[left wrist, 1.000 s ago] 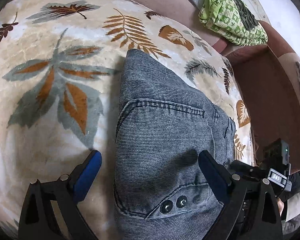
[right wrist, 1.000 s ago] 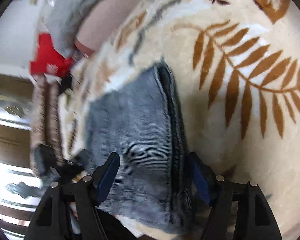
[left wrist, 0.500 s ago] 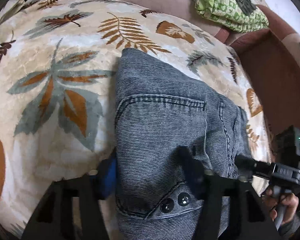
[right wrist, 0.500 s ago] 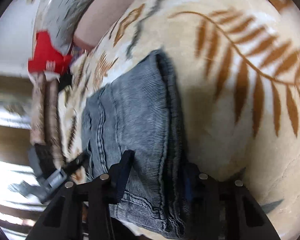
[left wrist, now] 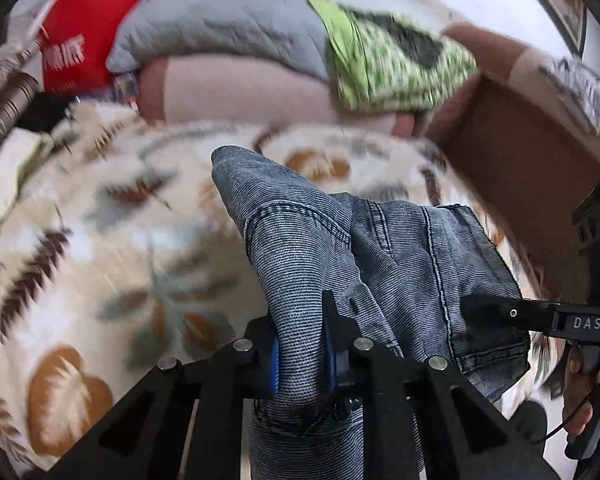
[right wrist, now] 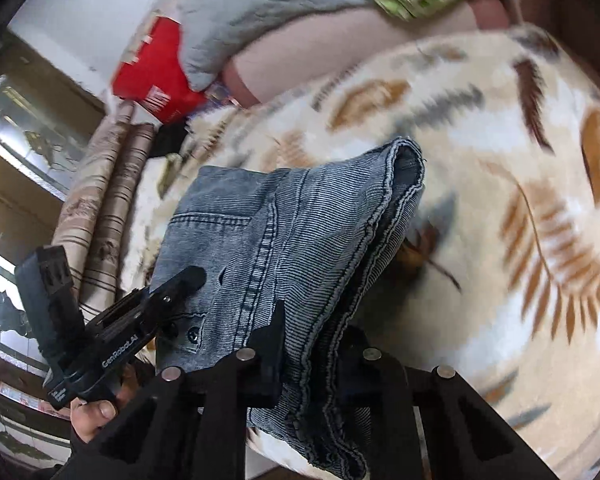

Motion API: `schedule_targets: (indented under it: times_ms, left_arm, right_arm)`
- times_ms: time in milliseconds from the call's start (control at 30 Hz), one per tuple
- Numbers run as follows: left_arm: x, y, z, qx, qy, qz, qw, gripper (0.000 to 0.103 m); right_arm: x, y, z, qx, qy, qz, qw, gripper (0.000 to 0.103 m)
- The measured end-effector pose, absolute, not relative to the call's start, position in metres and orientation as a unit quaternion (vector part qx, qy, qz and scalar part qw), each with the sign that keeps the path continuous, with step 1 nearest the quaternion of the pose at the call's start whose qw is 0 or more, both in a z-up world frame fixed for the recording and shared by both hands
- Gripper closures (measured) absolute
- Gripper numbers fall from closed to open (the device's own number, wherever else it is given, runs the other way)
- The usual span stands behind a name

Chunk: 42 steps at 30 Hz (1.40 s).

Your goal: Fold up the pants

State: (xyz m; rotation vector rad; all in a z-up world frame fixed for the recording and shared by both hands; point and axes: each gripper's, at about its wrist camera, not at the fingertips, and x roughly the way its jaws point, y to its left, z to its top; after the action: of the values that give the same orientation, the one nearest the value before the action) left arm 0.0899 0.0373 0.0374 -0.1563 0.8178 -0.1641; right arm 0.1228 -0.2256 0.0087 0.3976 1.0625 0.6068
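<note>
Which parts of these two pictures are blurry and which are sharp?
Left wrist view: the leaf-print blanket and green cloth are smeared by motion, while the pants clamped in the left tongs stay sharp. Right wrist view: the blanket is streaked; the denim in the right tongs stays crisp. Both frames bulge and darken at the corners.

A second ago both tools stood wide open over the folded pants (left wrist: 404, 264) lying flat on the leaf-print blanket (left wrist: 80, 240). Since then the left hand-held gripper (left wrist: 302, 344) has been closing and now pinches a bunched ridge of denim at the near edge; the right hand-held gripper (right wrist: 312, 344) has likewise been closing onto the hemmed edge. The near end of the pants has lifted off the blanket, and the fabric now tents upward.
</note>
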Motion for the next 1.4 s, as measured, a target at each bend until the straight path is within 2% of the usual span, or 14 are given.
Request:
schedule_targets:
  times_ms: [133,300,600,633,667,733,767,900,1033,1133,1200,1267,1333,1400]
  left_arm:
    - [0.112,0.066,0.055,-0.078,0.373,-0.061,0.923,0.085]
    - [0.135,0.096,0.047,-0.086,0.365,-0.042,0.926,0.085]
    - [0.176,0.109,-0.034,-0.091,0.432,-0.008,0.897,0.080]
    - [0.179,0.109,-0.046,-0.079,0.448,0.010,0.891,0.065]
    - [0.179,0.109,-0.052,-0.074,0.457,0.022,0.886,0.045]
    - [0.176,0.117,-0.059,-0.096,0.472,0.045,0.875,0.027]
    - [0.172,0.121,-0.058,-0.107,0.470,0.051,0.875,0.024]
    - [0.158,0.119,-0.045,-0.100,0.469,0.062,0.875,0.023]
    - [0.141,0.110,-0.031,-0.078,0.458,0.058,0.884,0.023]
    - [0.131,0.106,-0.026,-0.071,0.451,0.058,0.888,0.023]
    - [0.129,0.104,-0.027,-0.065,0.455,0.058,0.886,0.023]
    - [0.126,0.102,-0.029,-0.061,0.461,0.060,0.883,0.023]
    - [0.122,0.102,-0.028,-0.064,0.463,0.062,0.882,0.023]
    - [0.119,0.102,-0.026,-0.065,0.459,0.061,0.884,0.023]
  right_arm:
    - [0.147,-0.194,0.047,0.172,0.461,0.303,0.816,0.083]
    - [0.178,-0.153,0.057,0.165,0.454,0.314,0.817,0.083]
    - [0.217,-0.122,-0.011,0.176,0.498,0.287,0.799,0.080]
    - [0.222,-0.118,-0.027,0.161,0.516,0.273,0.795,0.076]
    - [0.226,-0.116,-0.038,0.139,0.531,0.247,0.799,0.070]
    - [0.228,-0.117,-0.054,0.116,0.551,0.218,0.797,0.053]
    - [0.227,-0.119,-0.054,0.112,0.550,0.214,0.800,0.041]
    - [0.212,-0.122,-0.032,0.056,0.524,0.189,0.829,0.038]
    - [0.188,-0.128,0.004,0.061,0.469,0.203,0.857,0.036]
    - [0.171,-0.120,0.010,0.049,0.443,0.212,0.870,0.031]
    - [0.169,-0.108,-0.004,0.024,0.455,0.210,0.865,0.026]
    - [0.178,-0.098,-0.048,-0.022,0.524,0.184,0.831,0.026]
    - [0.183,-0.109,-0.060,0.026,0.532,0.180,0.827,0.020]
    - [0.186,-0.113,-0.056,0.034,0.541,0.173,0.822,0.020]
